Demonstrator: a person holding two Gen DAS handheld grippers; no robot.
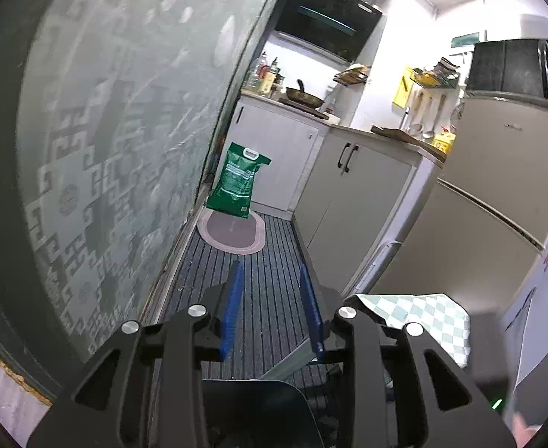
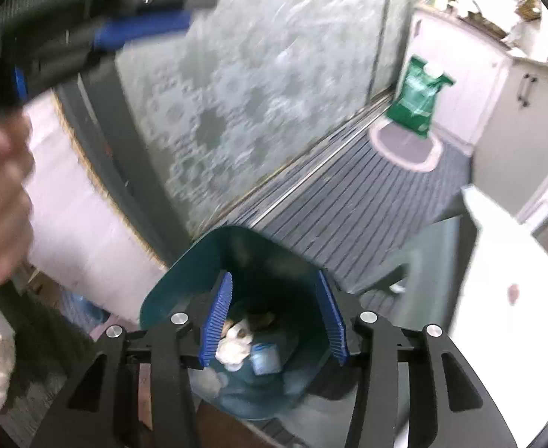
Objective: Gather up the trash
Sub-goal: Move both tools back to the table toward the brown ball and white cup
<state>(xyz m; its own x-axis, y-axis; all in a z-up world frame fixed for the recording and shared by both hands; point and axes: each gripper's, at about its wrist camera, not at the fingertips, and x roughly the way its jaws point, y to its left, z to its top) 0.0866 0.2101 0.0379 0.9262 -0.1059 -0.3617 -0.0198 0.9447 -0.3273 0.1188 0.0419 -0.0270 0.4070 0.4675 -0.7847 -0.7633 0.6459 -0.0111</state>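
Observation:
A teal trash bin (image 2: 184, 265) stands on the floor right under my right gripper (image 2: 276, 276). Inside it lie crumpled white paper (image 2: 233, 347) and a blue-and-white packet (image 2: 264, 358). The right gripper's blue pads stand apart above the bin's mouth, with nothing between them. Blurred at the upper left of the same view is my left gripper (image 2: 195, 11), held by a hand (image 2: 1, 201). In the left wrist view the left gripper (image 1: 271, 267) is open and empty, pointing along the striped floor. The bin's dark rim (image 1: 259, 407) shows just below it.
A frosted glass sliding door (image 1: 124, 130) runs along the left. Ahead, a green bag (image 1: 238, 183) stands on an oval mat (image 1: 233, 231) beside white cabinets (image 1: 356, 201) and a fridge (image 1: 498, 186). A checked cloth (image 1: 423, 317) covers a table at the right.

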